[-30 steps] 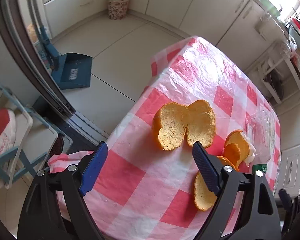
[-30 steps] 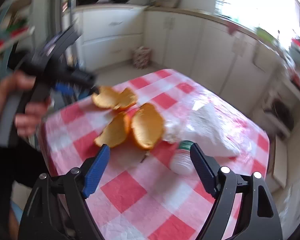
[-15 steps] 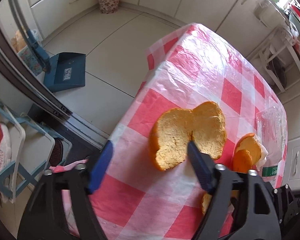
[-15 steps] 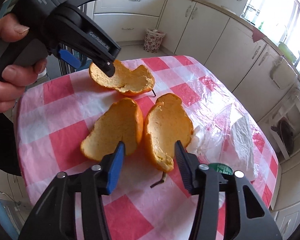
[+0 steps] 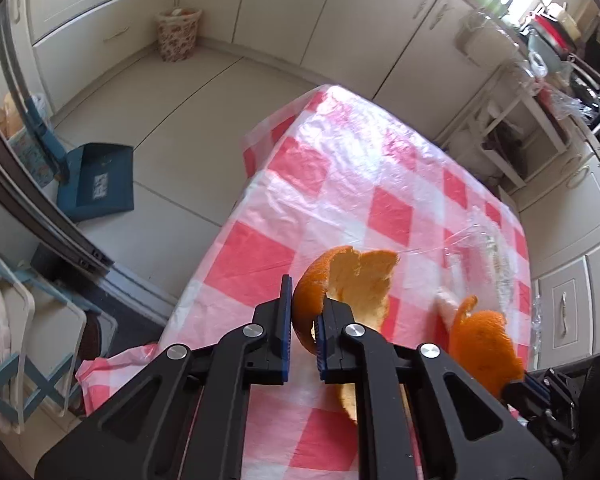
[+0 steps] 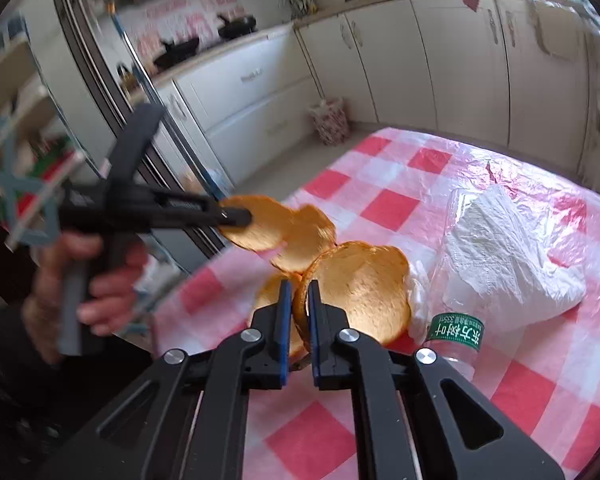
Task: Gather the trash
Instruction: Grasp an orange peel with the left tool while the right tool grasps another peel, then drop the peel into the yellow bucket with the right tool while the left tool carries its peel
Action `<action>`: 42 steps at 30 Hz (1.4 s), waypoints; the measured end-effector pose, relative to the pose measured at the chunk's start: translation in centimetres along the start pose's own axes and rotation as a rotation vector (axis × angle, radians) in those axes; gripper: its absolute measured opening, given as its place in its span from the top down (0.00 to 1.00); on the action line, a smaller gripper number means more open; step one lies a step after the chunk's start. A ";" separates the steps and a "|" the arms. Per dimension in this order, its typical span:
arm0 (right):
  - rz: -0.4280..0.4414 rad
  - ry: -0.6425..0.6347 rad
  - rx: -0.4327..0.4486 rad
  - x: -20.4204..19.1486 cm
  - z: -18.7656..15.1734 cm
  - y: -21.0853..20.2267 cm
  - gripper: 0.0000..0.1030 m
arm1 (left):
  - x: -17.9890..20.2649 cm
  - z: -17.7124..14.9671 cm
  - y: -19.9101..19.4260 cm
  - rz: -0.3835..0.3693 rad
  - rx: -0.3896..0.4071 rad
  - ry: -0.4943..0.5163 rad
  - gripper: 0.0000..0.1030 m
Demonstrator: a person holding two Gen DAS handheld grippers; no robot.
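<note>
My left gripper (image 5: 303, 312) is shut on the rim of an orange peel (image 5: 356, 284) and holds it above the red-and-white checked table (image 5: 340, 184). The same peel (image 6: 276, 228) shows lifted in the right wrist view, held by the left gripper (image 6: 240, 216). My right gripper (image 6: 299, 304) is shut on the edge of a second orange peel (image 6: 364, 288), which also shows in the left wrist view (image 5: 484, 340). A third peel piece (image 6: 266, 300) lies under it, partly hidden.
A plastic bottle with a green label (image 6: 456, 332) and a clear bag holding white tissue (image 6: 500, 248) lie on the table to the right. A patterned waste basket (image 5: 178, 34) stands on the floor by the cabinets. A blue dustpan (image 5: 96, 184) lies on the floor left.
Both grippers went from open to shut, each on an orange peel. The left one has lifted its peel off the table; the right one has raised its peel's edge.
</note>
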State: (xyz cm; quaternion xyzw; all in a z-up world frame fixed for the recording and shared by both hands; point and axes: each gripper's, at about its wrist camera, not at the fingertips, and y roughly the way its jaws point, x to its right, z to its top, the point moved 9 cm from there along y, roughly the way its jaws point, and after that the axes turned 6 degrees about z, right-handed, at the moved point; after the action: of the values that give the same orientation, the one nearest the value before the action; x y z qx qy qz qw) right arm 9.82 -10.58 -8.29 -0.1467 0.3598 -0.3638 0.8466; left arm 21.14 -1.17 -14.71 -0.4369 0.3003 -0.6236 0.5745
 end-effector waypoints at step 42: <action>-0.339 0.750 0.364 18.8 -14.0 -24.9 0.91 | 21.0 -9.2 -6.6 -0.501 0.072 0.298 0.91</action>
State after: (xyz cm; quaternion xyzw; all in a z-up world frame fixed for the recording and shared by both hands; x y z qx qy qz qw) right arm -3.91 -41.18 -14.82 0.0895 0.5429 -0.5829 0.5979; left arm 10.84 -21.86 -8.72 -0.3805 0.2417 -0.8135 0.3675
